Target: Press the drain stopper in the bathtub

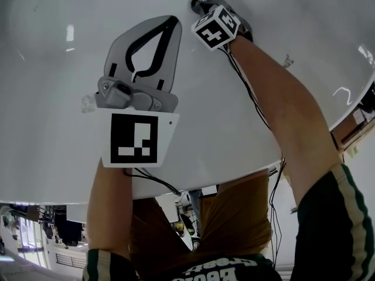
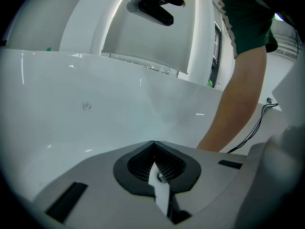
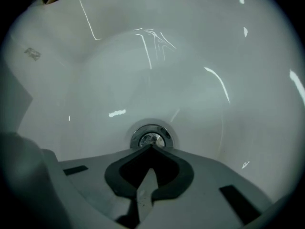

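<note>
The chrome drain stopper (image 3: 151,138) sits in its round ring at the bottom of the white bathtub (image 3: 157,80). My right gripper (image 3: 151,147) is shut, empty, and its joined tips rest at the stopper's near edge. In the head view the right gripper (image 1: 202,6) reaches to the far end of the tub and covers most of the dark stopper (image 1: 195,2). My left gripper (image 1: 173,20) hangs over the bare tub floor, well short of the drain. It is shut with nothing in it. The left gripper (image 2: 153,143) faces the tub wall.
The tub's near rim (image 1: 234,177) curves across the head view, with the person's legs below it. Black cables (image 1: 252,95) run along the right forearm (image 2: 238,104), which crosses the left gripper view. A faint mark (image 2: 86,106) shows on the tub wall.
</note>
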